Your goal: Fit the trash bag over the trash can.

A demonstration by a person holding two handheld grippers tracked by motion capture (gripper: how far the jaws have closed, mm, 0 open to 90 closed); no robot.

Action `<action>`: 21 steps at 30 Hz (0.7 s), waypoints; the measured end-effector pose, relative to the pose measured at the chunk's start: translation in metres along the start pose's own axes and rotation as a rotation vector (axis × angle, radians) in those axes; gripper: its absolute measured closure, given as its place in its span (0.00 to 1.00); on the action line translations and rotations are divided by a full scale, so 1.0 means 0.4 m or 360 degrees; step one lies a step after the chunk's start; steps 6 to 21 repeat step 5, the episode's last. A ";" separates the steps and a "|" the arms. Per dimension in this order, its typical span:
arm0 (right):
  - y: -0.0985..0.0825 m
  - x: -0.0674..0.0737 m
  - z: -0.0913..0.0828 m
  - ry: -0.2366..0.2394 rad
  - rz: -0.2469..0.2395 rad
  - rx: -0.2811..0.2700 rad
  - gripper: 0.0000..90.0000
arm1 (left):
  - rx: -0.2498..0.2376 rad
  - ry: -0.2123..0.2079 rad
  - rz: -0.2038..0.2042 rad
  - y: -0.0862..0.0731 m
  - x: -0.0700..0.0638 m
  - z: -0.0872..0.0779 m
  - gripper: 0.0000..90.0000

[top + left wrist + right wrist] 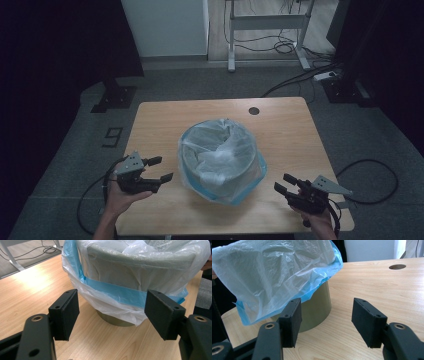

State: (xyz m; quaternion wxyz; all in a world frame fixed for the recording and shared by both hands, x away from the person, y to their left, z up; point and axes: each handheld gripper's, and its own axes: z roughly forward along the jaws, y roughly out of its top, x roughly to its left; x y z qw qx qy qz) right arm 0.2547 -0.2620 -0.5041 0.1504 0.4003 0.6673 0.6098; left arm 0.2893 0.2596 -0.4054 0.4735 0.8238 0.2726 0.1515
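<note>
Both grippers, left and right, are held wide and empty, flanking the bin at counter centre. Liner is draped loosely over the rim. Risk: thin film could be torn, or the bin tipped, if pinched unevenly.

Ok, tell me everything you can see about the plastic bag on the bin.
The plastic bag is thin, translucent and whitish with a blue band near its edge. It lines the round olive bin standing upright mid-table, its mouth folded out over the rim and draped loosely down the sides, stopping short of the base. It looks crinkled and bunched inside. Neither gripper's jaws touch it.
</note>
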 end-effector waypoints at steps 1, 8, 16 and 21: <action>0.000 0.000 0.000 -0.0004 0.0000 -0.0002 0.44 | -0.0001 0.0000 -0.0001 0.000 -0.001 0.000 0.30; 0.000 -0.003 0.002 -0.0010 -0.0003 -0.0004 0.43 | -0.0001 0.0005 -0.0012 -0.004 -0.002 0.002 0.30; 0.000 -0.003 0.002 -0.0010 -0.0003 -0.0004 0.43 | -0.0001 0.0005 -0.0012 -0.004 -0.002 0.002 0.30; 0.000 -0.003 0.002 -0.0010 -0.0003 -0.0004 0.43 | -0.0001 0.0005 -0.0012 -0.004 -0.002 0.002 0.30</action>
